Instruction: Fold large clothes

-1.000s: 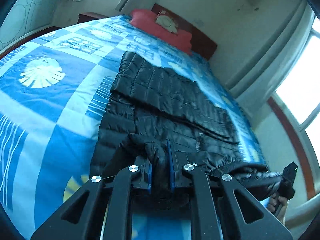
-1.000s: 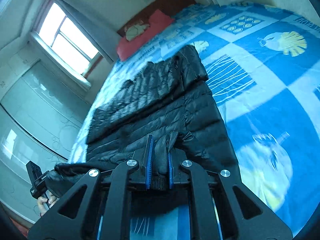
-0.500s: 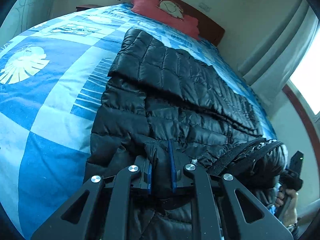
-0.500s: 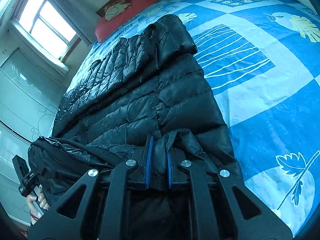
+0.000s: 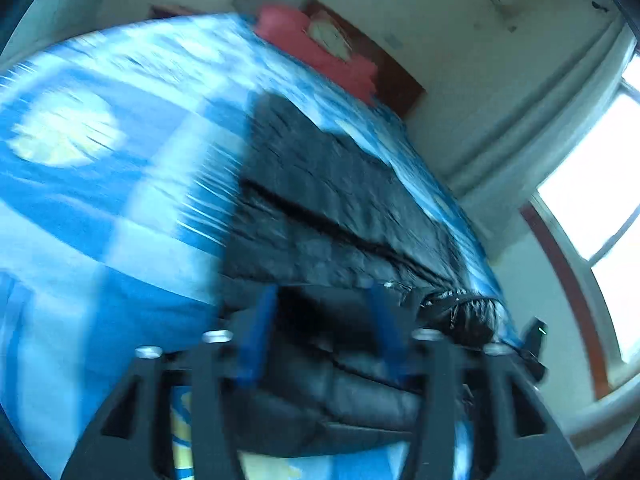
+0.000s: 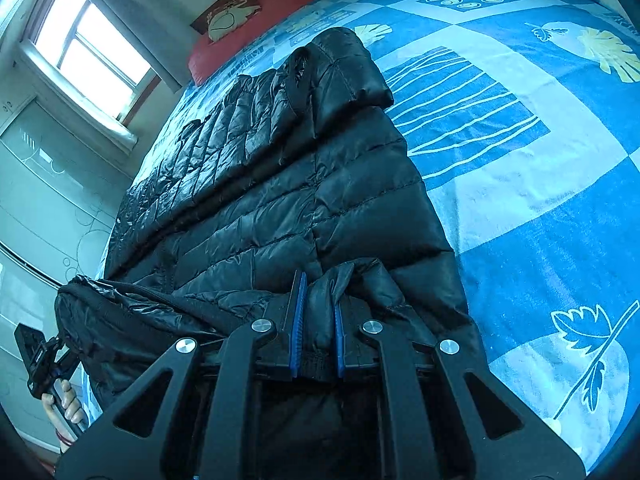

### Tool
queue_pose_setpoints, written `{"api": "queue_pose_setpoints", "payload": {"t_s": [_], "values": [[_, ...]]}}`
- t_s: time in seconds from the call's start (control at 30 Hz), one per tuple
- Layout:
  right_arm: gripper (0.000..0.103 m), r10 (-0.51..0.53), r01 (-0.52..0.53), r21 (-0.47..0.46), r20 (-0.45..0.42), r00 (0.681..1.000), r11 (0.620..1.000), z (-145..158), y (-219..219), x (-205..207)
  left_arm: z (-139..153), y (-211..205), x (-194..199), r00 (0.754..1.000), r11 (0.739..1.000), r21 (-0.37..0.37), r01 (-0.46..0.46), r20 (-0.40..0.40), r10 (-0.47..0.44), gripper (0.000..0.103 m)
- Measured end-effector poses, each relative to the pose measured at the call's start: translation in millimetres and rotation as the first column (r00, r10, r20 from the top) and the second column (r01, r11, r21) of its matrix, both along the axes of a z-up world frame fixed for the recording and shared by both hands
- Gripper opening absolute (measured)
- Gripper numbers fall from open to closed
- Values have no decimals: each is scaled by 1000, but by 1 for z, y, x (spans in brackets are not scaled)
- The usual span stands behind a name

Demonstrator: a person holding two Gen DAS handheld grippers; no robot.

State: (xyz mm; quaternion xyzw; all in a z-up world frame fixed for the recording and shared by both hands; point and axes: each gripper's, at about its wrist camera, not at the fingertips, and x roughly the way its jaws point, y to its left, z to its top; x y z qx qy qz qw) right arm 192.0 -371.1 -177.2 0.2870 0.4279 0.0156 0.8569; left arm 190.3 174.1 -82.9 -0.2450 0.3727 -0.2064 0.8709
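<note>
A: Count them for me, nearest first.

B: Two grippers. The right gripper (image 6: 317, 334) has its blue pads pressed together on a pinch of the black puffer jacket (image 6: 280, 208), at the hem nearest the camera. The left gripper (image 5: 320, 332) has its jaws opening, blue pads well apart; jacket cloth lies behind and below the gap, but the pads do not press on it. That view is smeared by motion.

A: And hands?

B: One shows: a hand (image 6: 66, 402) low at the left of the right wrist view, wrapped round a gripper handle beside the jacket's bunched end.

A: Just one garment?

B: One jacket, quilted and shiny, lying along the bed with a long part folded over on top. Its far end is a rounded fold.

A: What does it lie on?

B: A bed cover (image 6: 540, 200) in blue and pale squares with leaf and stripe prints. At the head of the bed lies one red pillow (image 6: 256, 28) with a pale picture on it, against a dark wooden headboard (image 5: 394, 76).

A: And the room, the free space?

B: One window (image 6: 92, 52) with a grey curtain beside it, on the side of the bed where the jacket lies close to the edge. On the other side the cover is bare and wide.
</note>
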Motion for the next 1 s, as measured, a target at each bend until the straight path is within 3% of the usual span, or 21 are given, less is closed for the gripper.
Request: {"api": "queue_pose_setpoints", "payload": {"t_s": [0.13,0.33,0.4,0.47,0.5,0.57,0.67,0.83,1.0], "values": [[14,-3,3,26,0,1000,1000,3,-3,0,1,18,-6,1000,999,-23,-24,-7,24,72],[30,-18,12,83,72,997,996,33,-15,-13,4,3,-11,998,994,97,53,21,-55,72],[52,-22,10,105,114,993,994,45,-21,-20,4,-5,-9,996,988,129,79,31,-84,72],[66,-52,36,96,166,985,995,58,-29,-29,3,-11,-9,993,984,142,106,35,-112,72],[68,-61,44,98,183,981,994,63,-33,-32,3,-14,-8,992,983,145,114,34,-120,72],[68,-60,42,90,205,977,995,71,-39,-35,1,-20,-3,989,979,149,136,29,-142,72],[68,26,-19,-42,187,982,999,75,-32,-30,-1,-28,5,987,974,165,155,21,-161,72],[68,215,-192,-214,92,972,958,55,-13,-8,-2,-43,23,974,953,213,218,14,-226,72],[68,299,-279,-250,45,953,927,33,-9,14,-12,-56,38,956,916,277,290,-36,-291,72]]}}
